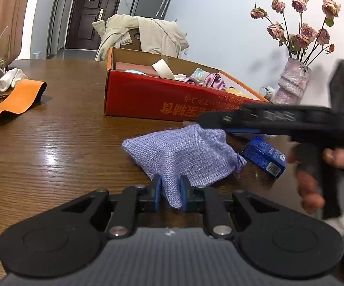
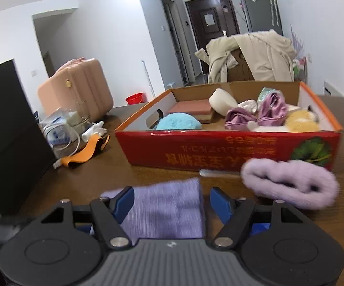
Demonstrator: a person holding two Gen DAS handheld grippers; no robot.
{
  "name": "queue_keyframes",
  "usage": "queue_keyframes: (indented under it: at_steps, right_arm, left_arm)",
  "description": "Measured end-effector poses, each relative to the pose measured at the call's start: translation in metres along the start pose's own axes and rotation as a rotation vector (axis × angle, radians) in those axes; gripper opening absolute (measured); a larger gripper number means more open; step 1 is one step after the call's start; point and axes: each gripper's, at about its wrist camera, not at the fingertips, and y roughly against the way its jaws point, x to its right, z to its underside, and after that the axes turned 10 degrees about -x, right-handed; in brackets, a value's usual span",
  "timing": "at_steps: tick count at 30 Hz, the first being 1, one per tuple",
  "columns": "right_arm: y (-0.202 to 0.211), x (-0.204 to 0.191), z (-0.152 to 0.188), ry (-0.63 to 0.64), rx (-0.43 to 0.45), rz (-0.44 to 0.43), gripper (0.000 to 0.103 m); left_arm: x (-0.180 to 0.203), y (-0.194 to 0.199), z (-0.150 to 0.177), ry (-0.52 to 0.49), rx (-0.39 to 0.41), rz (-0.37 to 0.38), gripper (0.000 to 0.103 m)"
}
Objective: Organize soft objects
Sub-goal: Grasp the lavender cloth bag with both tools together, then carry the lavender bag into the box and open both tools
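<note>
Item: lilac woven pouch (image 1: 183,152), soft, drawstring end toward the blue carton (image 1: 263,158). Location: on the desk (image 1: 59,143), just in front of the red cardboard box (image 1: 162,100).

Step in hand, as judged: pick-up of the pouch for transfer to the box, which already held a blue puff (image 2: 179,121), a sponge block (image 2: 191,109) and purple satin pieces (image 2: 257,114).

Left gripper (image 1: 170,191): fingers nearly shut, pinching the pouch's near corner between the blue pads.

Right gripper (image 2: 169,202): fingers part open; the pouch's cloth lay between them, apparently touching the left finger (image 2: 124,201) and clear of the right one. No grip.

Also present: fuzzy lilac roll (image 2: 291,186), on the desk just beside the box front, apart from both grippers.

Next move, as judged: lift the pinched corner clear of the desk, carry over the box's front wall, release inside.
</note>
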Motion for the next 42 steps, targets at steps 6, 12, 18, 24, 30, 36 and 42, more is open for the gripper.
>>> queue_keyframes:
  at_steps: [6, 12, 18, 24, 30, 36, 42]
  right_arm:
    - [-0.032, 0.006, -0.005, -0.064, -0.058, 0.043, 0.043]
    - [-0.03, -0.007, 0.013, 0.029, -0.077, 0.11, 0.02]
    - [-0.012, -0.028, 0.037, 0.119, -0.041, 0.181, 0.009]
    - [0.049, -0.021, 0.053, 0.067, 0.035, 0.168, 0.007]
    - [0.096, -0.013, 0.053, 0.04, 0.109, 0.14, 0.007]
    - [0.1, -0.007, -0.018, 0.12, 0.21, 0.122, 0.007]
    - [0.04, 0.022, -0.108, 0.046, 0.156, 0.079, 0.007]
  left_arm:
    - [-0.005, -0.001, -0.001, 0.018, 0.0, -0.029, 0.017]
    - [-0.006, -0.002, 0.0, 0.02, -0.007, -0.028, 0.016]
    - [0.012, 0.014, 0.007, -0.036, 0.035, -0.022, 0.013]
    - [0.048, 0.047, 0.024, -0.082, 0.08, 0.066, 0.01]
    - [0.064, 0.056, -0.009, -0.123, 0.128, 0.071, 0.009]
    - [0.055, 0.036, -0.105, -0.153, 0.161, 0.036, 0.009]
    - [0.035, -0.036, -0.173, -0.118, 0.066, -0.031, 0.009]
